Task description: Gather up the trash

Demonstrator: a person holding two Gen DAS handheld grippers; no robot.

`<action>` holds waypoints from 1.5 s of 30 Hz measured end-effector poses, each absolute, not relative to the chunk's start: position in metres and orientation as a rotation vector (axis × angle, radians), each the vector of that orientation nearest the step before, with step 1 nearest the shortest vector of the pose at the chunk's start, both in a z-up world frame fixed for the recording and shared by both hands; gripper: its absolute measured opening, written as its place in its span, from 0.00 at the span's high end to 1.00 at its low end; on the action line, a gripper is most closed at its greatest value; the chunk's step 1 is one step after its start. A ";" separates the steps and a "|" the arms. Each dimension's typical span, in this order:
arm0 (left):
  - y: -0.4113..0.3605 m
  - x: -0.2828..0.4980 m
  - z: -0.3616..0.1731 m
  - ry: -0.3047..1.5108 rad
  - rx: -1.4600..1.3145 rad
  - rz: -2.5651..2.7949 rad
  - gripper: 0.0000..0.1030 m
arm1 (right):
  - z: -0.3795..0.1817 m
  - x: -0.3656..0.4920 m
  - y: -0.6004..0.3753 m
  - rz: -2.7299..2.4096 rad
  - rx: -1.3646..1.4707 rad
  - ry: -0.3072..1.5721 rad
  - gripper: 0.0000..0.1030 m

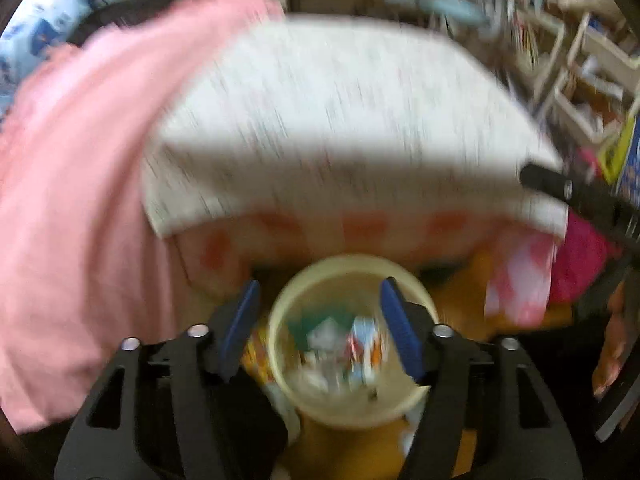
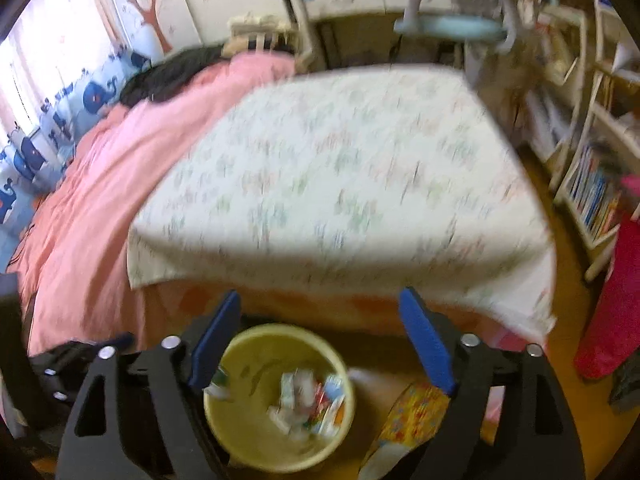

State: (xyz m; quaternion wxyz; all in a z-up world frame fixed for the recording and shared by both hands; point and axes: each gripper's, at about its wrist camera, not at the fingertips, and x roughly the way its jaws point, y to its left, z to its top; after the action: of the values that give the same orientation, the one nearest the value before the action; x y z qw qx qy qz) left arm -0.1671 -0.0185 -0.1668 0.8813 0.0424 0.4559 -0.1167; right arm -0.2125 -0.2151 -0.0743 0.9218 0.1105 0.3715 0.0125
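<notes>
A pale yellow trash bin stands on the floor at the foot of the bed, with several scraps of trash inside. My left gripper hangs open and empty above the bin. In the right wrist view the bin holds wrappers, and my right gripper is open and empty above it. A yellow patterned wrapper lies on the floor right of the bin. The right gripper's arm shows at the right of the left wrist view. Both views are blurred.
A bed with a white patterned sheet and a pink quilt fills the space ahead. A bookshelf stands on the right. A red cloth item hangs at the right. The floor is orange wood.
</notes>
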 end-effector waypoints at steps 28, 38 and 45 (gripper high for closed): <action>-0.036 -0.034 -0.021 0.442 0.034 -0.111 0.07 | 0.000 -0.114 -0.221 -0.094 0.112 0.388 0.07; -0.045 -0.022 -0.032 0.465 0.059 -0.127 0.07 | 0.010 -0.115 -0.226 -0.100 0.119 0.372 0.07; -0.045 -0.022 -0.031 0.463 0.038 -0.136 0.07 | 0.007 -0.110 -0.227 -0.102 0.103 0.394 0.07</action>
State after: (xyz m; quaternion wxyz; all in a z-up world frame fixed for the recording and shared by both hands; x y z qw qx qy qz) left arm -0.0219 -0.0447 -0.0313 0.9708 0.0187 0.2294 -0.0674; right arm -0.1102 -0.2269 0.0074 0.9781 0.0512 0.1955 -0.0505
